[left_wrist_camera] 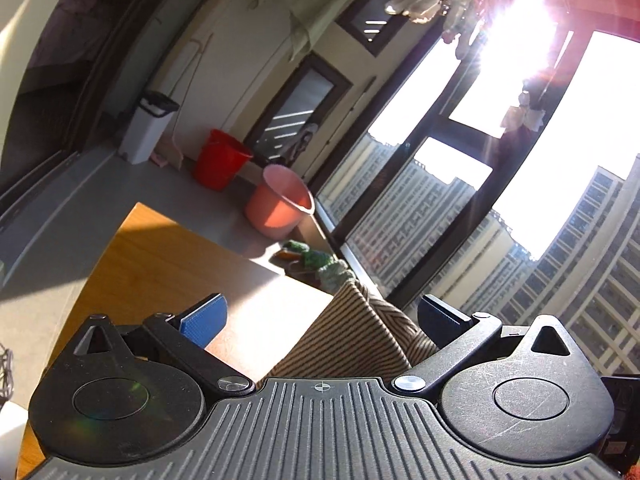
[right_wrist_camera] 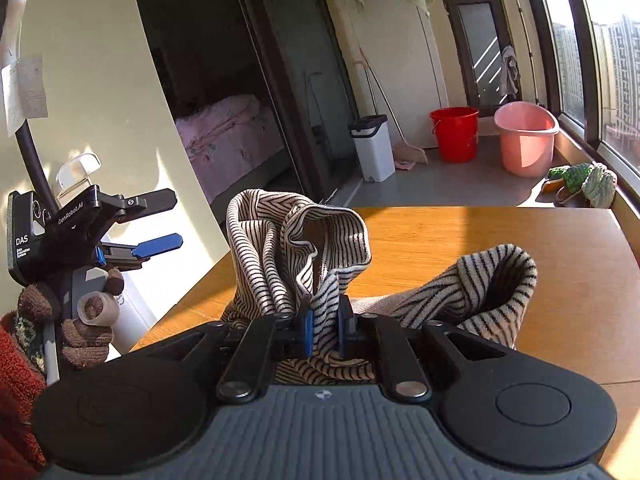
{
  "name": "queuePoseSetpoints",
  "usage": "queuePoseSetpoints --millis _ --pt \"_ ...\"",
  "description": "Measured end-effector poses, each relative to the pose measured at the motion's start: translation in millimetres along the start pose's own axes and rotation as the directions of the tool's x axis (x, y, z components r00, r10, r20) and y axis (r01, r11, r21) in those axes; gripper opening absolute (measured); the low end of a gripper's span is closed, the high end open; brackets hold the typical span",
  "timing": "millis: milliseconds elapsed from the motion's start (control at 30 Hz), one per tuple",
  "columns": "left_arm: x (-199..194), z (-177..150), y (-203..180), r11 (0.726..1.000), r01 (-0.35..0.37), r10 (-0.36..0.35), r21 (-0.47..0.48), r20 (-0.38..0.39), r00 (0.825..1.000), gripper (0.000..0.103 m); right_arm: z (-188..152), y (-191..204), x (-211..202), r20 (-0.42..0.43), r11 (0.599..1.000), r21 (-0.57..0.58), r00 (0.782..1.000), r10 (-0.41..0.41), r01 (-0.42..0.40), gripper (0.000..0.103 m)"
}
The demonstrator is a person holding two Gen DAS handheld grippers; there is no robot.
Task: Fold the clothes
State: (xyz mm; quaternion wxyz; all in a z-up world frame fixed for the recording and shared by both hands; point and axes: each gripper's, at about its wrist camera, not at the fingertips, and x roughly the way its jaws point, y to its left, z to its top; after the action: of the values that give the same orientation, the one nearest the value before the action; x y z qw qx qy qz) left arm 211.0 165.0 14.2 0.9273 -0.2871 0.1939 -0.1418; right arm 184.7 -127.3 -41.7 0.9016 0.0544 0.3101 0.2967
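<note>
A beige garment with thin dark stripes (right_wrist_camera: 280, 248) is bunched over the near part of the wooden table (right_wrist_camera: 500, 248). My right gripper (right_wrist_camera: 325, 326) is shut on a fold of it and holds it up off the table; one cuff (right_wrist_camera: 496, 284) hangs to the right. My left gripper (left_wrist_camera: 320, 316) is open, its blue pads spread wide, with part of the striped garment (left_wrist_camera: 360, 336) lying between the fingers, not pinched. The left gripper also shows in the right wrist view (right_wrist_camera: 156, 224), raised at the left, jaws apart and empty.
Beyond the table stand a red bucket (right_wrist_camera: 454, 134), a pink tub (right_wrist_camera: 526, 138), a white bin (right_wrist_camera: 372, 146) and green slippers (right_wrist_camera: 580, 180) by the window. A large window runs along the right; an open doorway to a bedroom is at the left.
</note>
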Motion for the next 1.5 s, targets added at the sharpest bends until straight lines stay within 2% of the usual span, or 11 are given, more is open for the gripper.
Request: queuePoseSetpoints --millis 133,233,367,500,667,767,800,867,1067,1267,1500 --pt "-12.5 -15.0 -13.9 0.998 0.021 -0.016 0.063 -0.075 0.997 0.103 -64.1 21.1 -17.9 -0.095 0.997 -0.069 0.994 -0.048 0.041 0.011" --pt "-22.0 -25.2 -19.7 0.994 0.023 -0.008 0.107 -0.145 0.989 0.103 -77.3 24.6 -51.0 -0.065 0.998 -0.057 0.998 -0.010 0.007 0.017" --pt "-28.6 -38.3 -20.8 0.994 0.029 -0.001 0.108 -0.251 0.968 0.103 -61.1 6.7 -102.6 0.087 0.996 0.021 0.993 -0.082 0.081 0.053" --pt "-33.9 -59.8 -16.2 0.997 0.048 -0.028 0.052 -0.336 0.941 0.103 -51.4 -35.2 -117.2 0.143 0.970 0.232 0.983 -0.112 0.077 0.062" --pt "-24.9 -83.5 -10.0 0.999 0.040 -0.029 0.016 -0.418 0.908 0.101 -69.5 -62.4 -74.6 0.031 0.926 0.371 0.996 -0.089 0.071 0.062" --pt "-8.9 -93.8 -1.6 0.999 0.022 -0.037 -0.037 -0.463 0.885 0.090 -76.1 -60.2 -43.4 -0.019 0.928 0.367 0.998 -0.068 0.070 0.062" --pt "-4.1 -94.6 0.5 0.999 0.025 -0.044 -0.048 -0.459 0.887 0.085 -74.7 -57.1 -36.9 -0.015 0.936 0.343 0.997 -0.075 0.076 0.061" --pt "8.4 -91.5 1.4 0.999 0.026 -0.039 -0.037 -0.443 0.895 0.075 -68.6 -51.5 -25.0 -0.016 0.952 0.291 0.995 -0.094 0.095 0.039" --pt "48.4 -72.4 1.8 1.000 -0.007 0.008 0.004 -0.412 0.911 0.046 -30.6 -51.0 9.8 -0.008 0.959 0.233 0.986 -0.165 0.163 0.022" --pt "10.6 -52.9 -21.5 0.994 0.067 -0.034 0.084 -0.343 0.939 0.043 -12.8 -23.5 -27.8 0.105 0.983 0.154 0.988 -0.114 0.097 0.019" --pt "-29.4 -88.2 -16.2 0.992 0.066 -0.022 0.103 -0.384 0.923 0.044 -55.6 -11.8 -51.7 0.063 0.979 0.187 0.994 -0.090 0.076 0.019"
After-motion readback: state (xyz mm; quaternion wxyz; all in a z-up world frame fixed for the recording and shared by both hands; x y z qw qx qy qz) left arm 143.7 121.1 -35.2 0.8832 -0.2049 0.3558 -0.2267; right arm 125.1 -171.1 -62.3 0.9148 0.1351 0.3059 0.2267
